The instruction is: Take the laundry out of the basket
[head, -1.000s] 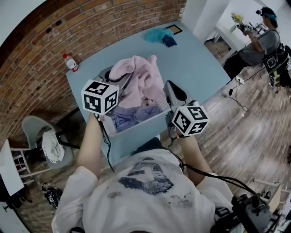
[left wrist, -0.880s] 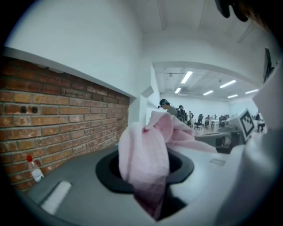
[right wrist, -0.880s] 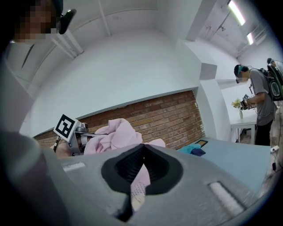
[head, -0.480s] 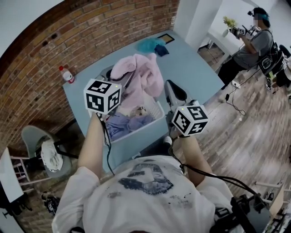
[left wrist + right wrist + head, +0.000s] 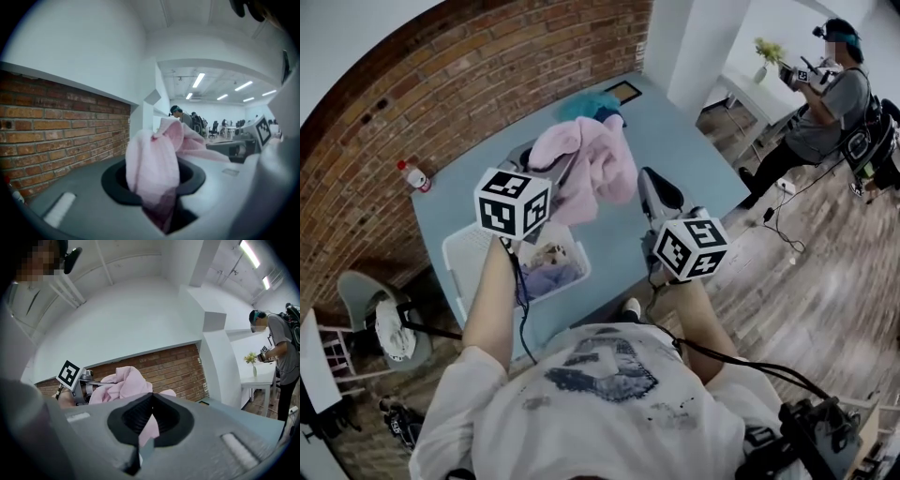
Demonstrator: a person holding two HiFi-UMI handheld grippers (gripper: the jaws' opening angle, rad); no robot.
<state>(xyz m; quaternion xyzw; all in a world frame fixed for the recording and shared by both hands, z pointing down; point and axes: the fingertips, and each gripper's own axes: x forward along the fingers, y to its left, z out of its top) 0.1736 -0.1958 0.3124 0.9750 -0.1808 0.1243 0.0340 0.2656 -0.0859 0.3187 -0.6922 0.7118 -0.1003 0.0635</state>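
Over the blue surface (image 5: 684, 155), both forearms reach forward side by side. Far and right of the white basket (image 5: 464, 258), a pink garment (image 5: 591, 159) hangs in the air, stretched left to right with its folds drooping. The left claw (image 5: 154, 187) grips a thick bunch of it, and the right claw (image 5: 145, 427) is pinched shut on a thin edge.

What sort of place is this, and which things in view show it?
Probably an open-plan office or lab used for recordings: desk chairs stand in a row under strip lights, and a second person wears what looks like a head camera.
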